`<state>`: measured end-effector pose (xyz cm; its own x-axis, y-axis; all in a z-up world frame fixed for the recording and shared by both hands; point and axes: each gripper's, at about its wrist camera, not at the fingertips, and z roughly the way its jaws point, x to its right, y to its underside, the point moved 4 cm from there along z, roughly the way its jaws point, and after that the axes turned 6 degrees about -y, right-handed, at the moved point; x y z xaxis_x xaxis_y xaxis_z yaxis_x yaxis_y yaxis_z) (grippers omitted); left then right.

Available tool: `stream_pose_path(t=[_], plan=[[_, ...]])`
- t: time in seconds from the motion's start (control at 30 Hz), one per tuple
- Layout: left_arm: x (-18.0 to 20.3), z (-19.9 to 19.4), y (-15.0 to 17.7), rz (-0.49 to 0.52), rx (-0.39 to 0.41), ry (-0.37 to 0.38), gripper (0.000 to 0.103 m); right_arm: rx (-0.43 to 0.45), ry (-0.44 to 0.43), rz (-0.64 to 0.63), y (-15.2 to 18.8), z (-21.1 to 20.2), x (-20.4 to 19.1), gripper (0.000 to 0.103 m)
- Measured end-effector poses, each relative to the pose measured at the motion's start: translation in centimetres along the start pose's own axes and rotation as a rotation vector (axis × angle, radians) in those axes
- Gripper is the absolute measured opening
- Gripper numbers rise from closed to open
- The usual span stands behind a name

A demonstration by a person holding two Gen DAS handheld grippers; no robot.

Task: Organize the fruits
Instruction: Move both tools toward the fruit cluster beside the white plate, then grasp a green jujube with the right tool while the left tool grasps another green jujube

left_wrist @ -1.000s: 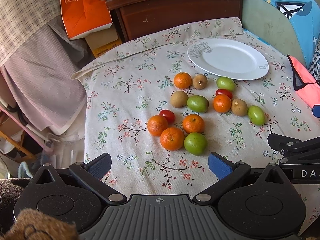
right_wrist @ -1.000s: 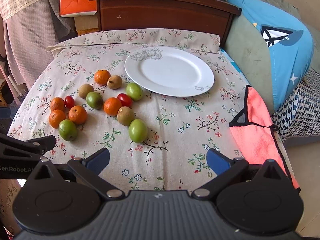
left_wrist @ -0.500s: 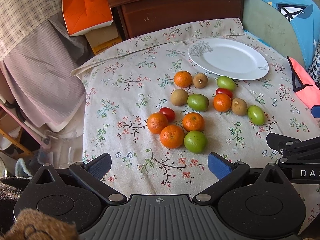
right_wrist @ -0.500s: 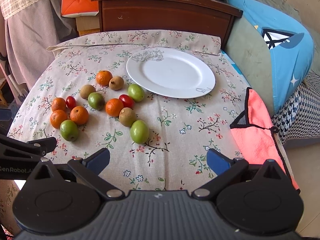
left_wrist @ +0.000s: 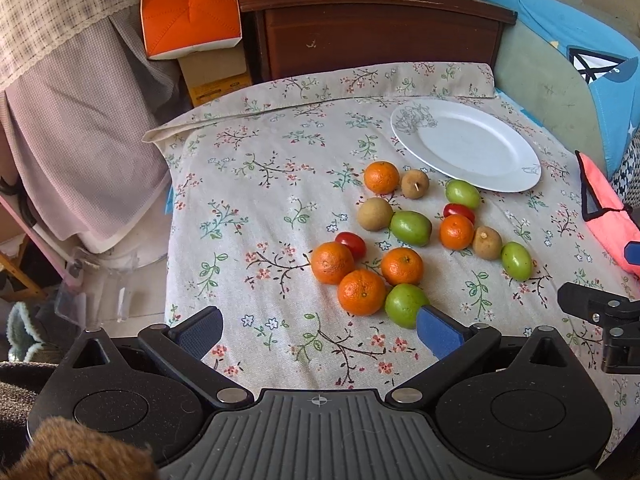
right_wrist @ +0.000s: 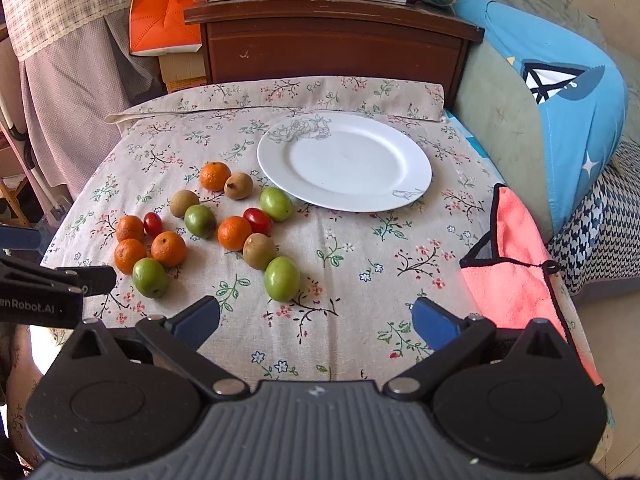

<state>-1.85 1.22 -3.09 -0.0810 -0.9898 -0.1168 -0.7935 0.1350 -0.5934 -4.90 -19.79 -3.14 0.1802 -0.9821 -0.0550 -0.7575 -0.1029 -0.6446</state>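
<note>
Several fruits lie loose on the floral tablecloth [left_wrist: 260,200]: oranges [left_wrist: 361,292], green fruits [left_wrist: 406,305], brown fruits [left_wrist: 375,213] and red cherry tomatoes [left_wrist: 351,243]. An empty white plate [left_wrist: 466,145] sits behind them; it also shows in the right wrist view [right_wrist: 344,160]. My left gripper [left_wrist: 318,330] is open and empty, low at the near edge; its right finger [left_wrist: 438,330] is just in front of the nearest green fruit. My right gripper [right_wrist: 316,320] is open and empty, just in front of another green fruit [right_wrist: 282,279].
A pink cloth [right_wrist: 516,264] lies at the table's right edge. A wooden cabinet [right_wrist: 332,48] stands behind the table, an orange bag [left_wrist: 188,8] to its left. A blue cushion [right_wrist: 560,80] sits on the right. The left gripper's body [right_wrist: 44,292] shows at left.
Both grippers have moved slightly forward and tilted up, so the fruits and plate sit lower in each view. Both stay open and empty; no fruit has moved.
</note>
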Motion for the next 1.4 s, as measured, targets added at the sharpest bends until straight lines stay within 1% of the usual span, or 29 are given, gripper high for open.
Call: stream_pose_path(t=[0.07,0.17,0.27,0.33,0.37,0.47,0.57,0.63,0.7,0.8,0.87,0.9,0.93,0.97,1.03,1.17,1.27,1.33,1.4], plan=[[-1.0,0.3,-0.2,-0.024,-0.006,0.001,0.103,0.001,-0.010,0.004,0.0,-0.3,0.4,0.101],[-2.4,0.7,-0.6,-0.070,-0.011,0.025,0.103,-0.003,-0.023,0.026,0.1,-0.7,1.2,0.101],[-3.4,0.9,-0.9,-0.095,0.002,0.009,0.103,-0.008,-0.039,0.052,0.4,-0.9,1.8,0.100],[-3.8,1.2,-0.7,-0.116,-0.006,0.017,0.103,-0.014,-0.033,0.042,0.7,-0.9,1.7,0.100],[-3.8,1.3,-0.6,-0.122,-0.013,0.021,0.103,-0.016,-0.044,0.045,0.8,-0.8,1.7,0.099],[-3.5,1.6,-0.4,-0.110,-0.016,0.010,0.103,-0.023,-0.058,0.049,1.2,-0.8,1.7,0.094],[-3.1,1.3,-0.3,-0.097,-0.005,0.034,0.103,-0.037,-0.075,0.059,1.7,-0.6,1.5,0.090],[-2.8,1.2,-0.3,-0.094,0.004,0.047,0.103,-0.046,-0.087,0.059,1.9,-0.5,1.4,0.084],[-2.7,1.0,-0.2,-0.091,0.013,0.048,0.103,-0.044,-0.094,0.056,2.0,-0.4,1.2,0.082],[-2.5,0.8,-0.1,-0.079,0.031,0.038,0.103,-0.033,-0.102,0.064,1.9,-0.4,1.3,0.073],[-2.1,0.7,0.0,-0.068,0.037,0.058,0.103,-0.030,-0.097,0.074,1.7,-0.1,1.3,0.069],[-1.7,0.7,0.0,-0.059,0.039,0.071,0.103,-0.031,-0.096,0.073,1.6,0.0,1.2,0.064],[-1.4,0.6,0.1,-0.050,0.041,0.080,0.103,-0.033,-0.094,0.064,1.4,0.2,1.0,0.061],[-1.0,0.5,0.1,-0.037,0.043,0.089,0.103,-0.035,-0.095,0.053,1.2,0.4,0.9,0.060],[-0.3,0.5,0.3,-0.025,0.045,0.110,0.103,-0.036,-0.101,0.028,0.7,1.0,0.5,0.052],[0.7,0.7,0.9,-0.037,0.042,0.151,0.101,-0.042,-0.116,-0.037,-0.3,2.3,-0.3,0.049],[1.5,0.9,1.2,-0.051,0.040,0.173,0.100,-0.061,-0.134,-0.060,-1.1,3.3,-0.4,0.048],[2.2,1.0,1.4,-0.059,0.038,0.207,0.097,-0.074,-0.163,-0.073,-1.5,3.8,-0.4,0.045],[2.7,1.1,1.5,-0.058,0.042,0.211,0.093,-0.091,-0.187,-0.091,-1.9,4.3,-0.4,0.042]])
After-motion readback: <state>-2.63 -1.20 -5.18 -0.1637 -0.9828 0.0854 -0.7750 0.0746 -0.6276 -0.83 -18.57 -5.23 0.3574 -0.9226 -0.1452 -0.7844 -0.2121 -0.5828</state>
